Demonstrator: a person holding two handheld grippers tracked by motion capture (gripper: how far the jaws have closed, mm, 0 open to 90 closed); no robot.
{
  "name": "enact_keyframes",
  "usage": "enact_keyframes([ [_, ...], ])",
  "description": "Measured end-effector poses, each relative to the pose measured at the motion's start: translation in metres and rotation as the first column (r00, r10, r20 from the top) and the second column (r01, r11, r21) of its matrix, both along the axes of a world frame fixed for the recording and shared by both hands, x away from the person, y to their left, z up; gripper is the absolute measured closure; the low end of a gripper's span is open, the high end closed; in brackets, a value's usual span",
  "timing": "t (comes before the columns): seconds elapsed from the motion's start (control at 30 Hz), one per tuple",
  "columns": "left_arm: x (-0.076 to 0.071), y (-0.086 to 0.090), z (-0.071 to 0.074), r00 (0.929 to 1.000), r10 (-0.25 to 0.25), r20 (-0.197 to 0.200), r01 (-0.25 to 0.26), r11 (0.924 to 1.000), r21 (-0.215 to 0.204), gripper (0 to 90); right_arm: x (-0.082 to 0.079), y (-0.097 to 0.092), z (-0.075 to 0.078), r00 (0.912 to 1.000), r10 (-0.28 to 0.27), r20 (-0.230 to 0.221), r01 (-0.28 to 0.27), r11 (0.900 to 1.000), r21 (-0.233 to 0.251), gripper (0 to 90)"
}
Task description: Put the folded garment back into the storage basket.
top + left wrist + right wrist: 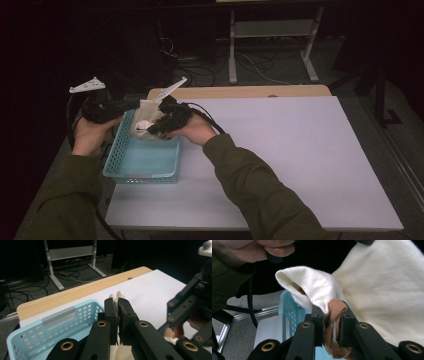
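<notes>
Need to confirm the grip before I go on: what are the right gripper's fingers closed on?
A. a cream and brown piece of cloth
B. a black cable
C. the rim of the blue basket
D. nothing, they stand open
A: in the right gripper view the right gripper pinches the cream and brown cloth, above the blue basket.

Cream sock with brown cuff, bunched and stretched taut, held aloft above far end of blue basket

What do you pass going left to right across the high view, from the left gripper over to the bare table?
Left gripper → cream cloth over the blue basket → right gripper → white table.
</notes>
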State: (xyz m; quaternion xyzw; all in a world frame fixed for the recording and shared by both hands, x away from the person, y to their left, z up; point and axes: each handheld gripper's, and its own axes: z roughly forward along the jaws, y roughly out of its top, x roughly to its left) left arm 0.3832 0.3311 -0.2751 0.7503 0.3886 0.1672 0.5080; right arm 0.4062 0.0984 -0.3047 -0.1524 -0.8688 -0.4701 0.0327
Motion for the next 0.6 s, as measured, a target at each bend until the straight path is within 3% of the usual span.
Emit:
enact_keyframes([
  [0.3,0.008,0.003,-0.018,0.9986,0.042,-0.032,-0.042,0.9991,0.003,86.1,0.000,0.010,-0.015,0.9999,0.006,-0.015,-0.007,0.9998,-0.019,77.3],
  [0.6,0.015,0.000,-0.040,0.9962,0.054,-0.069,-0.053,0.9986,0.008,86.0,0.001,0.017,-0.031,0.9994,0.010,-0.032,-0.011,0.9993,-0.037,77.3],
])
